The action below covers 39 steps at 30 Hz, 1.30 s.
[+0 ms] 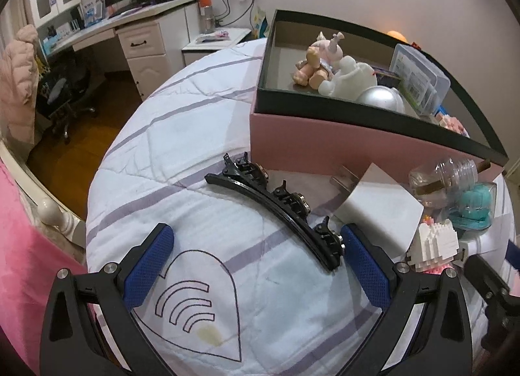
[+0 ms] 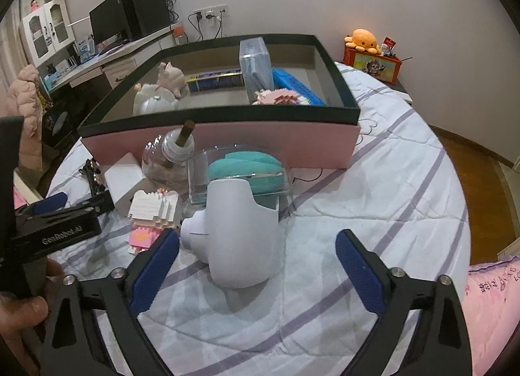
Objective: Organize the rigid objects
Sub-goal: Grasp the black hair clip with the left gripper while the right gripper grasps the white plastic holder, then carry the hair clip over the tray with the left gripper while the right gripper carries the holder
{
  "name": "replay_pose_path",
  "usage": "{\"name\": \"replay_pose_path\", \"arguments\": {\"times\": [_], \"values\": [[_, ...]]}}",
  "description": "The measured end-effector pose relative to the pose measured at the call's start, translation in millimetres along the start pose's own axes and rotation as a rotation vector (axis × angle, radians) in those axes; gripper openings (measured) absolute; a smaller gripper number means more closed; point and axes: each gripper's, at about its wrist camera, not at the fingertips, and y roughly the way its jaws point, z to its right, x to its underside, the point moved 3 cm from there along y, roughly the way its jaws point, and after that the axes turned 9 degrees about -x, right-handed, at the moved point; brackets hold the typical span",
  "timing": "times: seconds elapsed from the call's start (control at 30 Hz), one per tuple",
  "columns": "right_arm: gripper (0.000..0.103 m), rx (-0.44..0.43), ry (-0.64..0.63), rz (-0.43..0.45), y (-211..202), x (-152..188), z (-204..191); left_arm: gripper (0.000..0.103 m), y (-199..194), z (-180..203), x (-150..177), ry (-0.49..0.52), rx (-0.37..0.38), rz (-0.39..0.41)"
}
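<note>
The left hand-held gripper (image 1: 256,247) points forward and down. Its two black arms spread wide, and the blue pads (image 1: 148,265) stand far apart, with nothing pressed between them. The right pad is just beside the near end of a long dark clip, but whether it touches cannot be told.

The right hand-held gripper (image 2: 256,257) also points forward and down. Its jaws are wide apart, and its blue pads (image 2: 359,270) grip nothing.

In the right wrist view, the left hand-held gripper appears at the far left, and a hand (image 2: 22,311) holds its black body from below, with the thumb visible.
</note>
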Motion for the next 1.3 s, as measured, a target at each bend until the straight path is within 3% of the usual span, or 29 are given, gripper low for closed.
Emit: {"name": "replay_pose_path", "arguments": {"times": [0.07,0.13,0.27,0.33,0.37,0.83,1.3], "values": [[0.089,-0.023,0.006,-0.001,3.4,1.5,-0.6,0.095,-1.1,-4.6,-2.1,-0.007,0.007,0.014],[0.082,-0.039,-0.003,0.004,4.3,1.7,-3.9,0.075,-2.2,-8.6,-4.7,-0.013,0.006,0.031],[0.063,-0.079,-0.012,0.007,3.9,2.4,-10.1,0.045,-4.1,-19.9,-8.1,-0.032,0.046,0.047],[0.062,-0.080,-0.009,0.009,2.7,3.7,-10.7,0.023,-4.2,-27.3,-8.9,-0.049,0.074,0.046],[0.062,-0.087,-0.002,0.009,2.4,4.3,-10.1,0.019,-4.2,-31.2,-8.6,-0.057,0.083,0.046],[0.058,-0.128,0.050,0.021,-18.5,13.8,-5.0,0.016,-28.5,-39.8,2.0,-0.043,0.117,0.094],[0.058,-0.146,0.050,0.087,-62.4,12.1,-5.4,0.016,-99.8,-32.6,-3.5,-0.001,0.157,0.223]]}}
